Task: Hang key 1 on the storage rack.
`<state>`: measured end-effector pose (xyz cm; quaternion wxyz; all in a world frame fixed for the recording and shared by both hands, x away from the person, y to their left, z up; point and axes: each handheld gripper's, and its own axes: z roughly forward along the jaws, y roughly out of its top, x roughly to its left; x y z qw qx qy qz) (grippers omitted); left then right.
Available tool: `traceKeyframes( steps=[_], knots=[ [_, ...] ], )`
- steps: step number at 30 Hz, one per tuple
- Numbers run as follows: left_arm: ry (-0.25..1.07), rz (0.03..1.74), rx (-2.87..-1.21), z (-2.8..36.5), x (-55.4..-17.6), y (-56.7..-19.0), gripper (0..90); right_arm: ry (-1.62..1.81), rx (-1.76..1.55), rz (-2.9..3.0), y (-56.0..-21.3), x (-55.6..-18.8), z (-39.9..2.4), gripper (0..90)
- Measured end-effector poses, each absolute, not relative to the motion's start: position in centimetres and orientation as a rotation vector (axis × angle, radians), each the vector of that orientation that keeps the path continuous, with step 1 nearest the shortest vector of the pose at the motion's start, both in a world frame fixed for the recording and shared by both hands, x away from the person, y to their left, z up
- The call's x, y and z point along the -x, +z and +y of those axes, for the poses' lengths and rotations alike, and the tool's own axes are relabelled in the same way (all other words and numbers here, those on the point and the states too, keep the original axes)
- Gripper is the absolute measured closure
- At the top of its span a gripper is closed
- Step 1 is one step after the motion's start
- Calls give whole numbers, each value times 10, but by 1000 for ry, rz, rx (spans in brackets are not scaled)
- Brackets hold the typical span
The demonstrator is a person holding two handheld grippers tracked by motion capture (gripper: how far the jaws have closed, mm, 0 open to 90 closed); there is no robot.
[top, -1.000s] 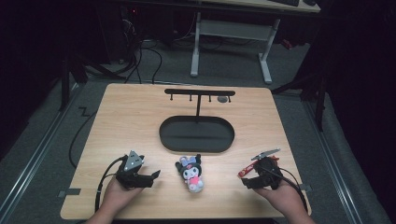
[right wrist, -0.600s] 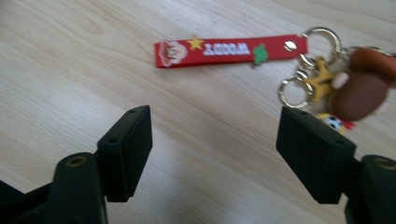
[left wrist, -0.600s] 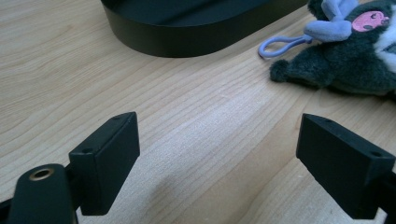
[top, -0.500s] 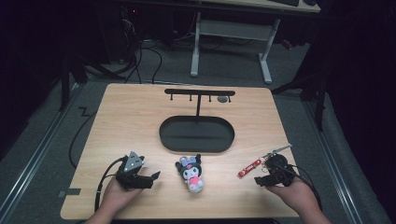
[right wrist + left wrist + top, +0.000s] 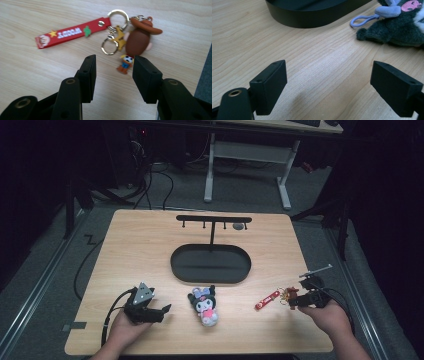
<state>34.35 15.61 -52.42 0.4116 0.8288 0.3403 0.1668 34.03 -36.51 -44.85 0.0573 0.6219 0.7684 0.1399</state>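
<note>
A cowboy keychain lies on the wooden table at the front right, with a red strap (image 5: 267, 300) (image 5: 72, 32), gold rings and a brown-hatted figure (image 5: 140, 37). My right gripper (image 5: 296, 301) (image 5: 113, 67) points at it from the right. Its jaws have just been closing and stand partly apart over bare wood, with the figure's feet just ahead of the right jaw. A dark plush toy (image 5: 204, 304) (image 5: 397, 25) with a lilac loop lies at the front centre. My left gripper (image 5: 162, 312) (image 5: 329, 82) rests to its left, wide open and holding nothing.
A black oval tray (image 5: 210, 265) (image 5: 312, 15) sits mid-table, and from it rises a black rack with small hooks (image 5: 212, 220). The table's right edge runs close beside my right hand. Cables trail over the floor beyond the table.
My right hand has moved right toward the table's edge, and its jaws have narrowed. The left hand and the plush toy have stayed put.
</note>
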Motion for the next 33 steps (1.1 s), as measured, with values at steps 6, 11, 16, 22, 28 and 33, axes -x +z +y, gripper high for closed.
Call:
traceKeyframes(
  steps=[6, 11, 16, 22, 28, 33],
  knots=[
    [422, 855, -2088, 156, -344, -524, 143, 372, -1950, 2302, -457, -355, -378, 508],
    [423, 853, -2090, 157, -344, -524, 143, 369, -2002, 2283, -464, -365, -381, 497],
    [422, 852, -2092, 158, -344, -524, 143, 360, -2035, 2255, -471, -371, -383, 497],
    [420, 850, -2093, 158, -343, -524, 145, 365, -2078, 2233, -478, -376, -386, 501],
    [417, 848, -2098, 158, -343, -524, 146, 373, -2090, 2231, -482, -380, -387, 540],
    [416, 846, -2101, 158, -343, -525, 147, 363, -2095, 2243, -484, -384, -383, 566]
  ],
)
